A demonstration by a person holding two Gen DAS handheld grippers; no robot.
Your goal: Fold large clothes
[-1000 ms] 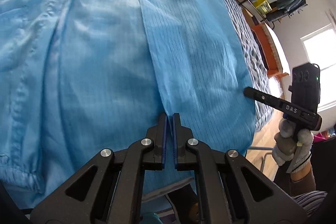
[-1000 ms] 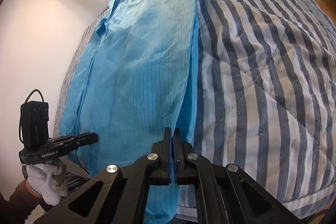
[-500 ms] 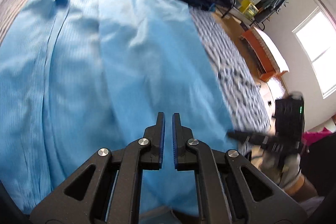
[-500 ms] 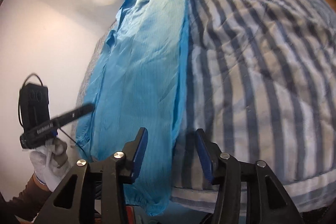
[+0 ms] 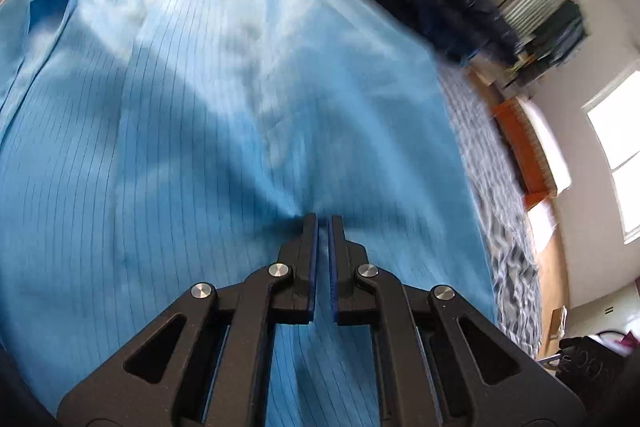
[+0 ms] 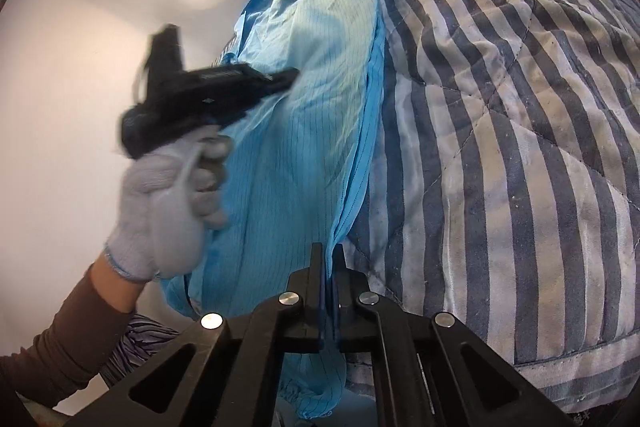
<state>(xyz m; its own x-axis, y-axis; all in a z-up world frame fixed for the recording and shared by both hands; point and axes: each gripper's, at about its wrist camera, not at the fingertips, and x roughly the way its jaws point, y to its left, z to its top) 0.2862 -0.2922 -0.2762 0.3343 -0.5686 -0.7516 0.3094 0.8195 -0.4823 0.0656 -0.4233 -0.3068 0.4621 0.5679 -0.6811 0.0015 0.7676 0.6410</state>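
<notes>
Right gripper (image 6: 329,259) pinches the blue pinstriped garment's (image 6: 304,131) right edge beside bare striped quilt (image 6: 500,107); left gripper (image 5: 323,227), fingers nearly closed and empty, hovers mid-garment

The right gripper (image 6: 329,259), open half a second ago, has closed on the blue garment's (image 6: 304,131) edge near the bed's (image 6: 500,99) foot. The left gripper (image 5: 323,227) has travelled inward over the garment.
</notes>
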